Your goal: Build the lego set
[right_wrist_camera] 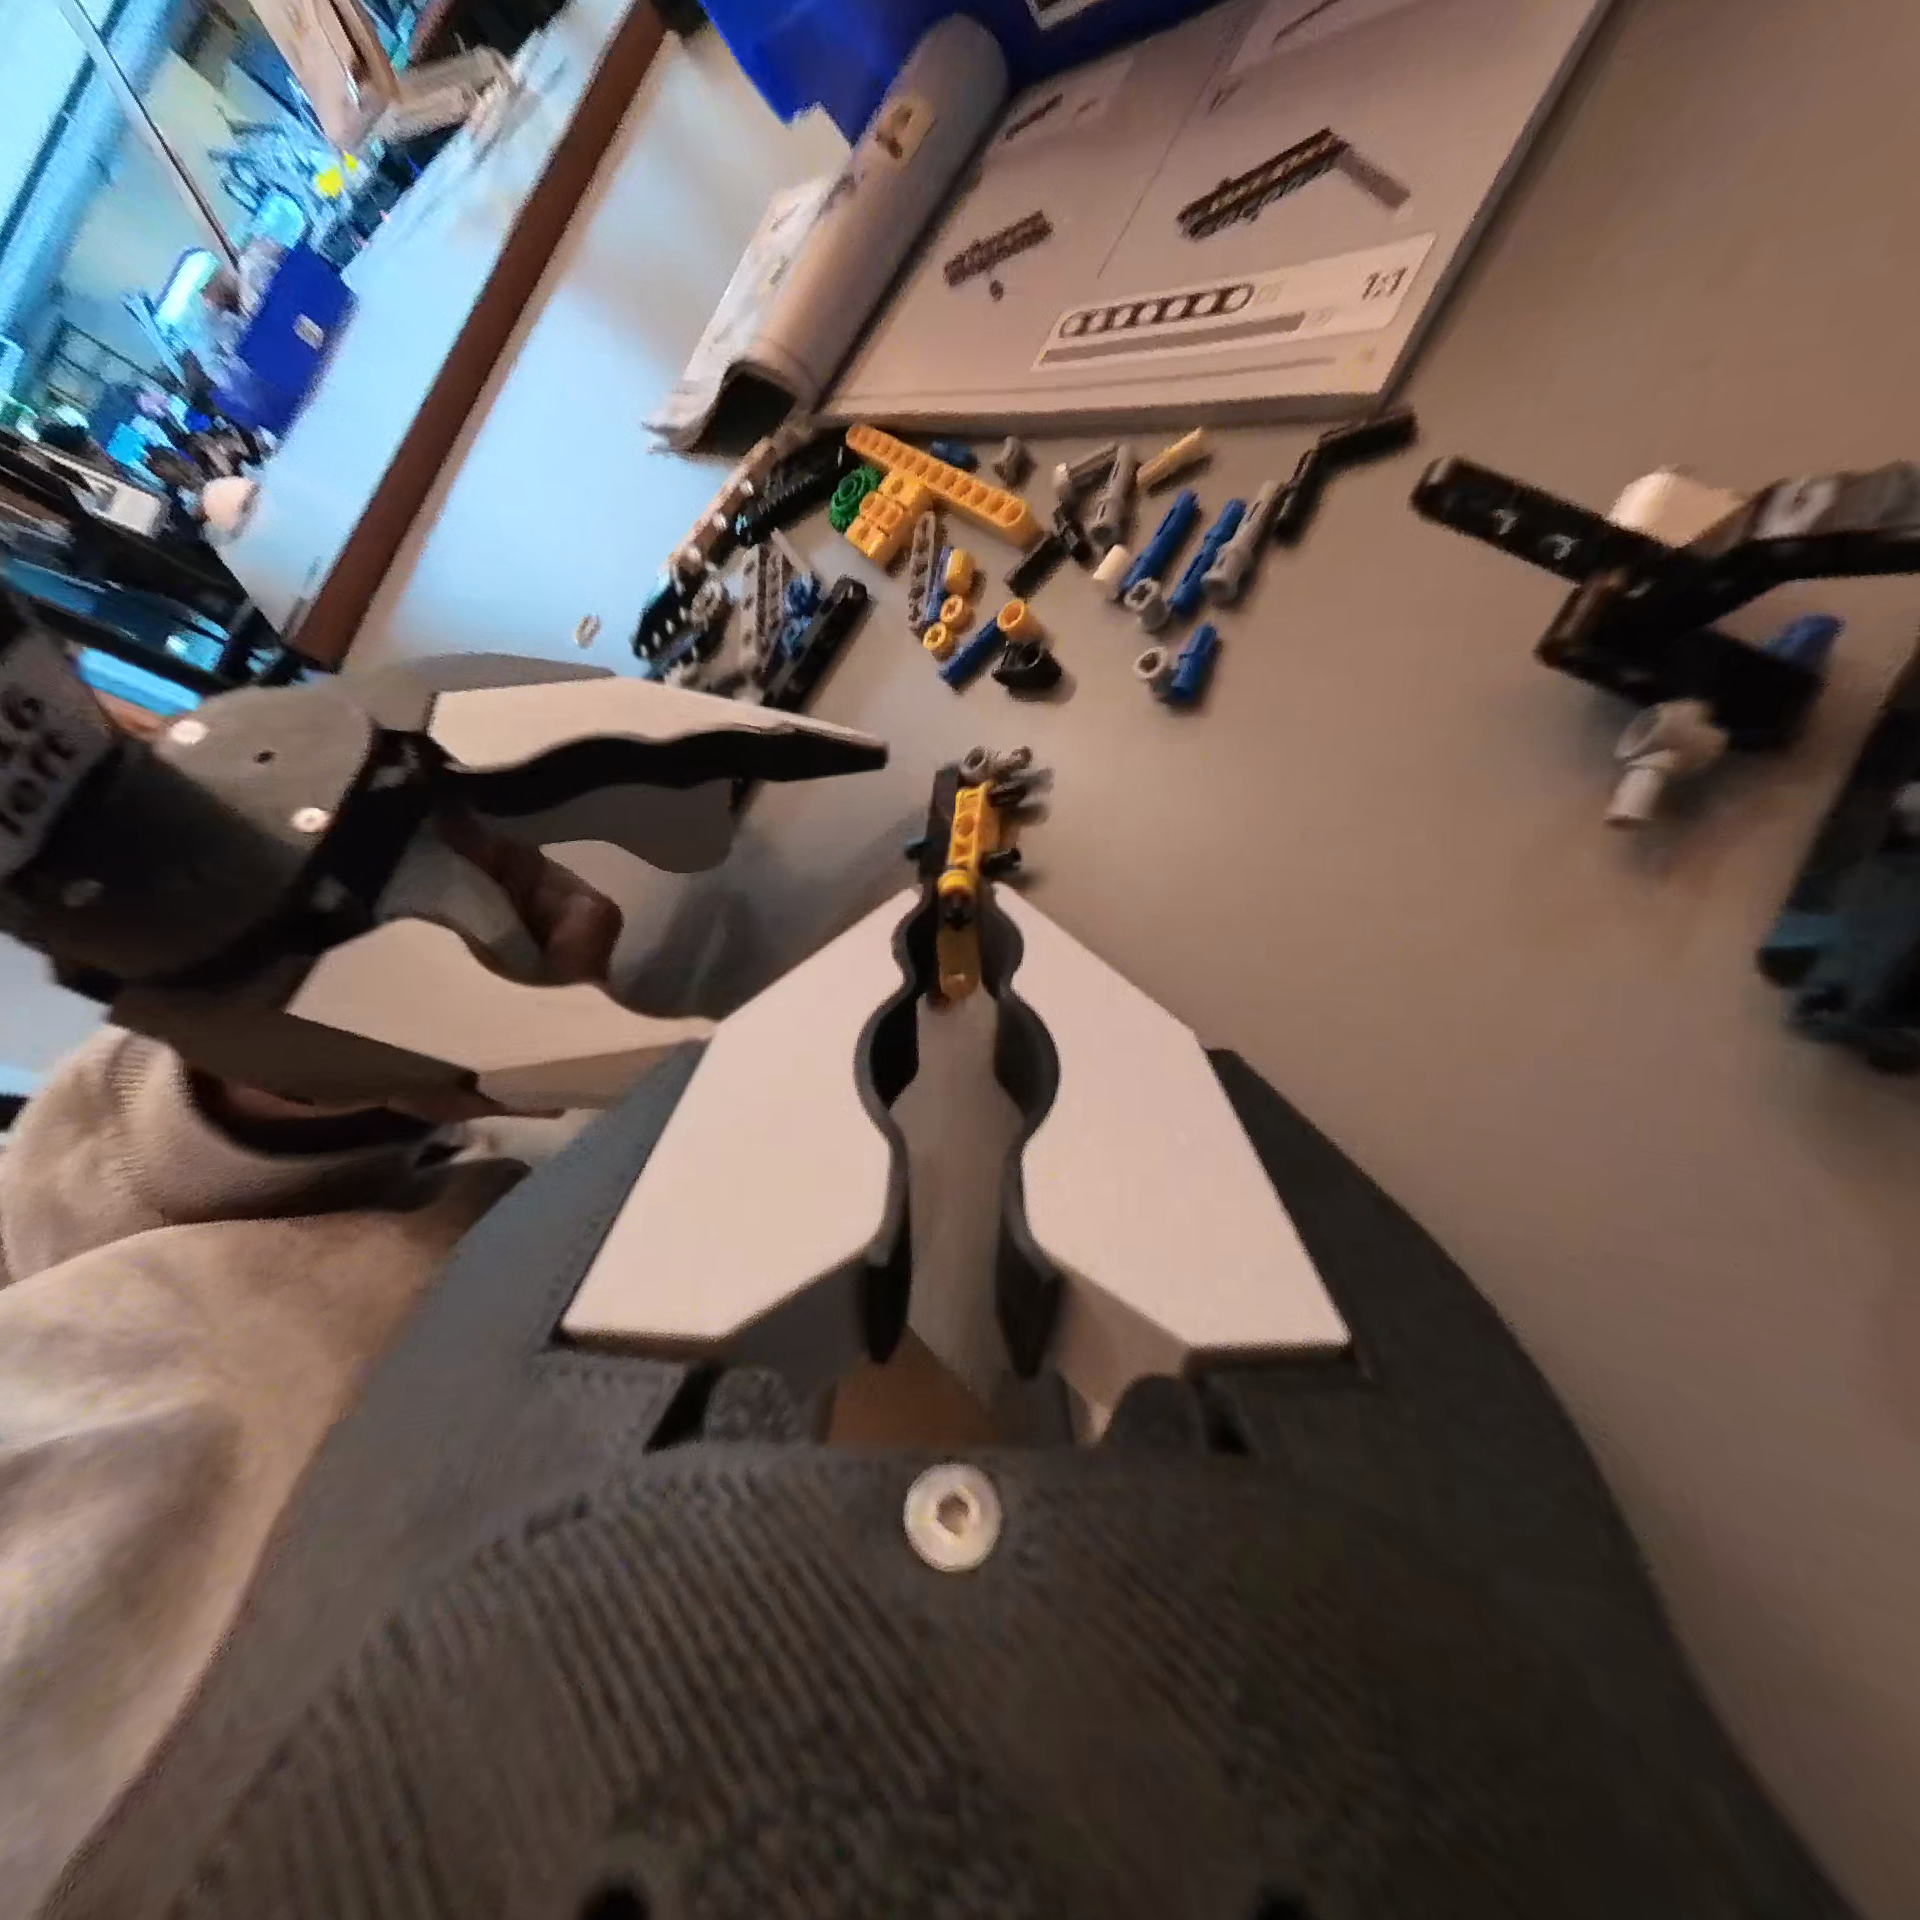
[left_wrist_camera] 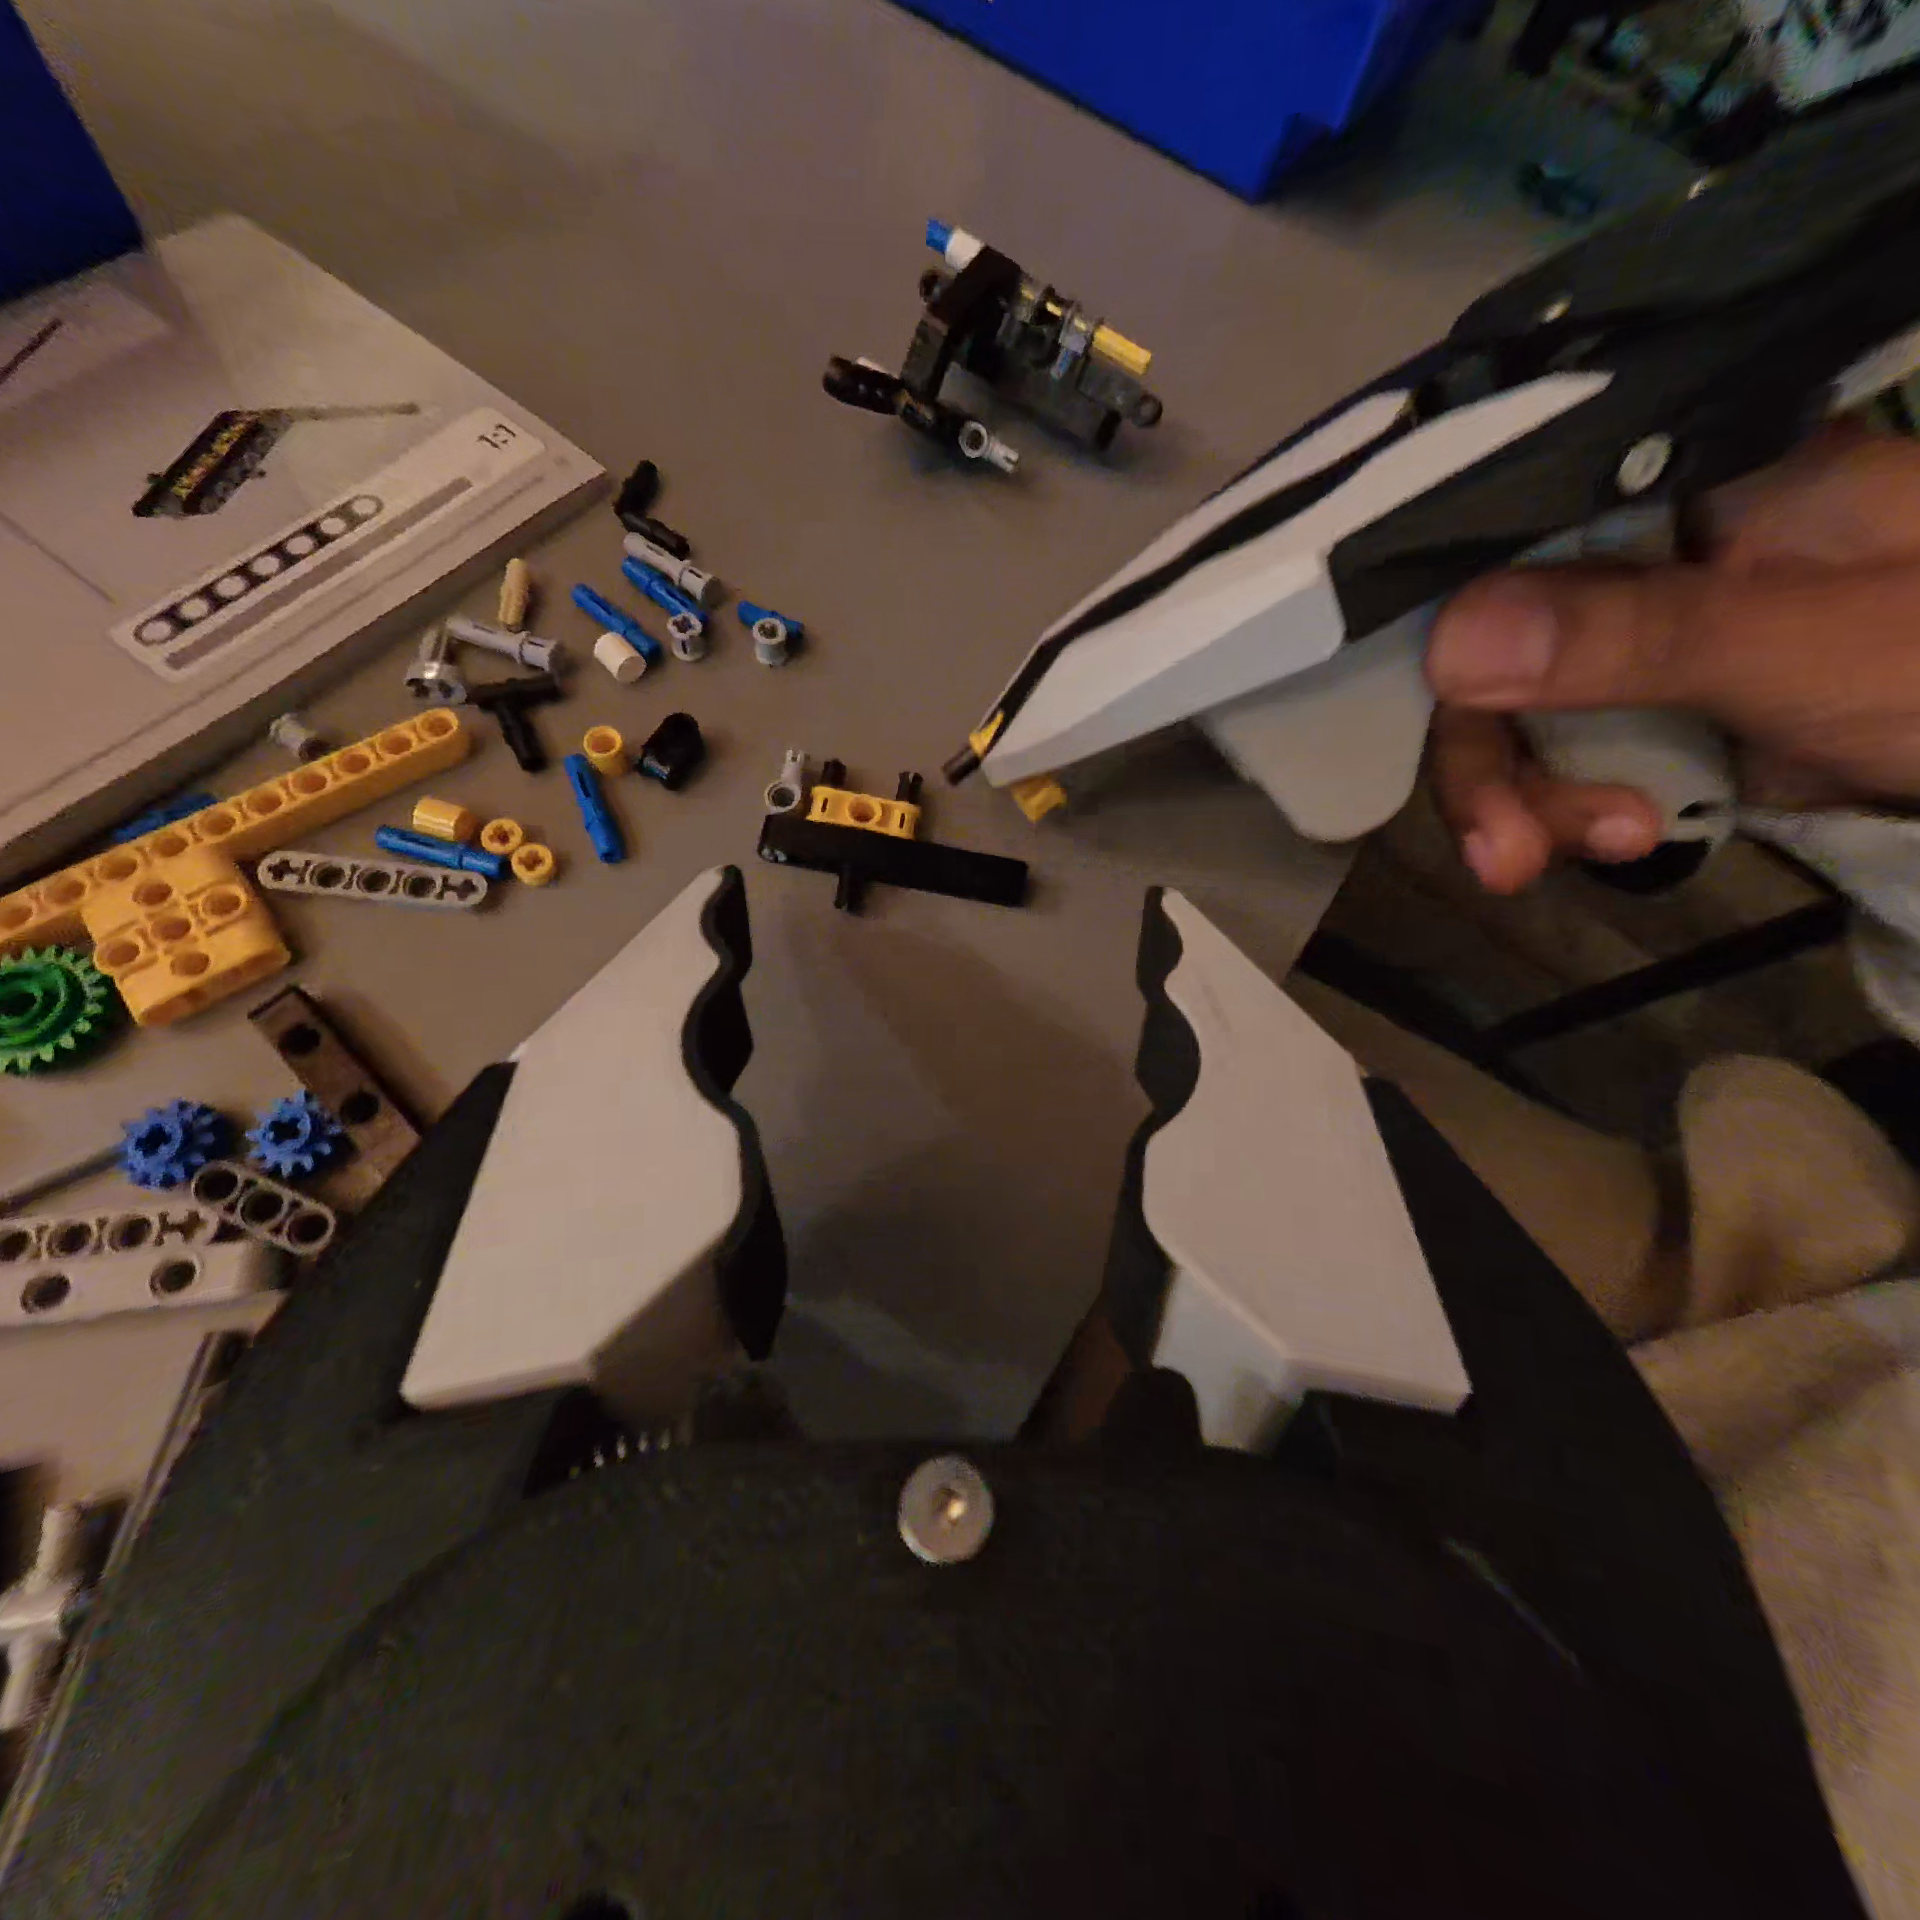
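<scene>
My left gripper (left_wrist_camera: 940,914) is open and empty. It hovers just short of a small black-and-yellow sub-assembly (left_wrist_camera: 883,831) that lies on the grey table (left_wrist_camera: 727,260). My right gripper (right_wrist_camera: 956,914) is shut on a small yellow piece with a black pin (right_wrist_camera: 951,961). Its tip is just right of the sub-assembly (right_wrist_camera: 977,821), which lies straight ahead of it. The right gripper also shows in the left wrist view (left_wrist_camera: 982,764), coming in from the right. A larger black assembly (left_wrist_camera: 997,343) with blue, white and yellow ends sits farther back; the right wrist view shows it too (right_wrist_camera: 1662,582).
Loose parts lie to the left: a yellow beam (left_wrist_camera: 260,800), a green gear (left_wrist_camera: 47,1008), blue gears (left_wrist_camera: 171,1143), blue pins (left_wrist_camera: 613,623) and grey beams (left_wrist_camera: 369,883). An open instruction booklet (left_wrist_camera: 260,468) lies behind them. A blue bin (left_wrist_camera: 1195,83) stands at the back. The table edge (left_wrist_camera: 1330,935) runs close on the right. My left and right fingertips are right by each other. The left tips stand about 11 cm off the green gear (left_wrist_camera: 47,1008). My right wrist view (right_wrist_camera: 847,507) looks at it from another angle.
</scene>
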A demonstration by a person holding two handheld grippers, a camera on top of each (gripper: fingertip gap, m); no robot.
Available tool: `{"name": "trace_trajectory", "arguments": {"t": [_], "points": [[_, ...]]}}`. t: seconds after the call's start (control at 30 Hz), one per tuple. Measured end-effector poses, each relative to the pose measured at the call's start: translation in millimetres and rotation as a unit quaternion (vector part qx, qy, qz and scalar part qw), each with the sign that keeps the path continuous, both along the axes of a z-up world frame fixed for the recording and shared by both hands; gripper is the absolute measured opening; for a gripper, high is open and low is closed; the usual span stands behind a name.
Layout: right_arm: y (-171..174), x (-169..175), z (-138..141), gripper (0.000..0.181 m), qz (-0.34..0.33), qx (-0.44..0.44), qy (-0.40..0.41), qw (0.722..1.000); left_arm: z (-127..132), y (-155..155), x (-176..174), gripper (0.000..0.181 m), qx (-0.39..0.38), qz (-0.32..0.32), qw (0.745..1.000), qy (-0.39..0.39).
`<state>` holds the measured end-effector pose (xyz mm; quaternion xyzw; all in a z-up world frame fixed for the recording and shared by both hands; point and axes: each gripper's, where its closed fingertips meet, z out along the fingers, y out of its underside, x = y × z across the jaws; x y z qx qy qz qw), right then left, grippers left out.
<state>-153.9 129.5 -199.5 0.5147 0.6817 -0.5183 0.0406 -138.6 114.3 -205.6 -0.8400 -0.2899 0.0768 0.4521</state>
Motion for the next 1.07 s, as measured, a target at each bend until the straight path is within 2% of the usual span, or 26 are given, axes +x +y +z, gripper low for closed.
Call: {"name": "trace_trajectory", "arguments": {"t": [0.03,0.1,0.2,0.33,0.47,0.6,0.73,0.83,0.97,1.07], "points": [[4,-1,5,0.005,-0.004,-0.014,0.004,1.000,-1,1,-1,0.078,-0.005,-0.006,1.000,0.005],[11,-3,14,0.005,-0.010,-0.041,0.011,0.999,-2,4,-2,0.080,-0.007,-0.026,1.000,0.005],[18,-2,21,0.005,-0.011,-0.066,0.016,0.998,-2,13,6,0.080,0.013,-0.062,0.997,-0.044],[20,2,25,0.005,-0.006,-0.083,0.019,0.996,5,12,-6,0.081,0.022,-0.048,0.997,-0.048],[21,3,28,0.005,-0.002,-0.090,0.025,0.996,-1,9,-15,0.083,-0.034,-0.063,0.997,-0.005],[20,5,33,0.005,0.005,-0.113,0.026,0.993,-15,10,-9,0.081,-0.088,-0.106,0.990,0.001],[22,5,34,0.005,0.004,-0.121,0.025,0.992,-15,10,-3,0.056,-0.081,-0.120,0.989,-0.008],[21,6,33,0.006,0.008,-0.123,0.024,0.992,-15,5,1,0.056,-0.082,-0.122,0.989,-0.007],[15,9,30,0.005,0.024,-0.126,0.015,0.992,-5,-7,10,0.056,-0.064,-0.127,0.989,0.030],[3,19,28,0.006,0.053,-0.142,-0.013,0.988,20,-15,16,0.056,-0.011,-0.127,0.987,0.103]]}}
